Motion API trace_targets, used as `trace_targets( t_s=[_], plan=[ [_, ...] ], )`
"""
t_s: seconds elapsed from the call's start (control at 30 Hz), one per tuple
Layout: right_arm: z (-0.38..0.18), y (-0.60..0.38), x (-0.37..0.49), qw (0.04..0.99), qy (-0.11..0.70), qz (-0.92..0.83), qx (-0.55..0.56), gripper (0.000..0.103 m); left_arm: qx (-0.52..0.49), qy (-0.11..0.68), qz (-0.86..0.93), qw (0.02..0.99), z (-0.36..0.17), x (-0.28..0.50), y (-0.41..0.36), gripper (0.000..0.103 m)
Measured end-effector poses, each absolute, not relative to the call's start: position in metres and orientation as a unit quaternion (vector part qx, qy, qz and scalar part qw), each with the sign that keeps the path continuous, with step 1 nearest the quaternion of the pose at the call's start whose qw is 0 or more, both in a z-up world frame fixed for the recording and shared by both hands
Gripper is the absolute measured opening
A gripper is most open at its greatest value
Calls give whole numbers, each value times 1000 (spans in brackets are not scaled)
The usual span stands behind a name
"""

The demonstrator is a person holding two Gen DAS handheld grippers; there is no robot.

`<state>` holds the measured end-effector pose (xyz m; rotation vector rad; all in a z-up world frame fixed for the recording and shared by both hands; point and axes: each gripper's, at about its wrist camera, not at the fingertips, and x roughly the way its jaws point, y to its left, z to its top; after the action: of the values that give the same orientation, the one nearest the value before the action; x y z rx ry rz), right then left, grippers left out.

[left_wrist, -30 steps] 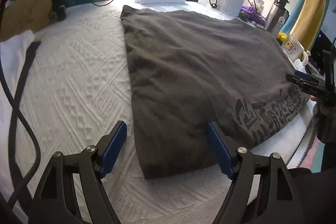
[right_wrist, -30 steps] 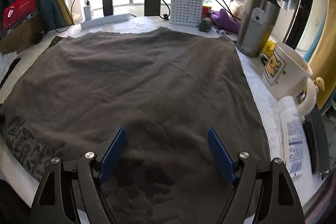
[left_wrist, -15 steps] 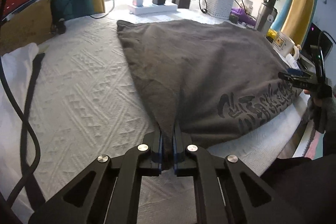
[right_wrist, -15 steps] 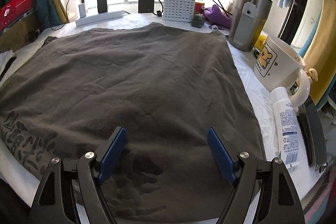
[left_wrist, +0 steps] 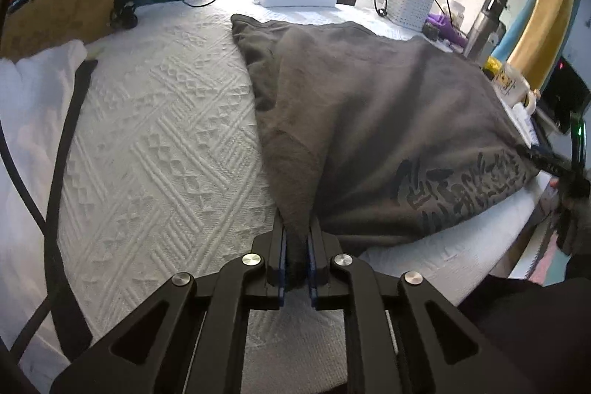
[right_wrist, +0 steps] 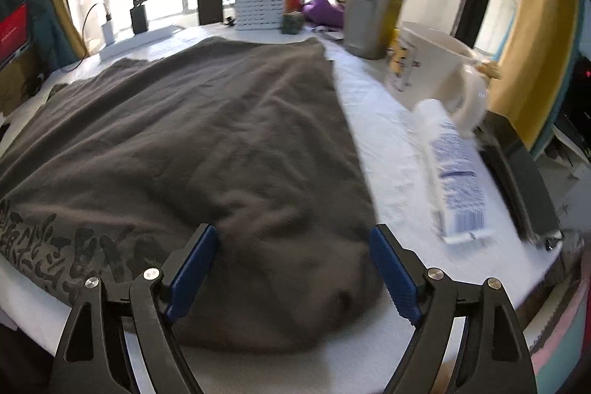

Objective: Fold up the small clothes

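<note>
Left wrist view shows my left claw [left_wrist: 297, 261] pinching a bunched corner of the dark grey shirt [left_wrist: 388, 120], its jaws easing apart slightly. My right claw [right_wrist: 291, 268] hangs spread over the shirt's near edge on the white textured cover [left_wrist: 155, 143].

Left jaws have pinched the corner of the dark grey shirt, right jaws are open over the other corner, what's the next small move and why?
Probably lower and close the right gripper on its near corner of the dark grey printed shirt. The left gripper already pinches its corner, so both must hold before folding.
</note>
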<state>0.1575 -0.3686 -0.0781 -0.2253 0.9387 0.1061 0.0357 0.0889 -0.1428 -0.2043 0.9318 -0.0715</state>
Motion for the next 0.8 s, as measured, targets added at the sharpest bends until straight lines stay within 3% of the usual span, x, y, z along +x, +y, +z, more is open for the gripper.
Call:
trace_targets(
  t_s=[0.3,0.57,0.8],
  plan=[
    [-65,-401,141,890,449,20,-84,86,-102,427,13,898,-130,27,114,35],
    [-54,-393,123,884,461,74,-8,86,-94,394,22,914,-115,37,113,35],
    [-70,-381,121,865,489,110,37,86,-87,433,15,897,-143,55,105,35]
  ],
)
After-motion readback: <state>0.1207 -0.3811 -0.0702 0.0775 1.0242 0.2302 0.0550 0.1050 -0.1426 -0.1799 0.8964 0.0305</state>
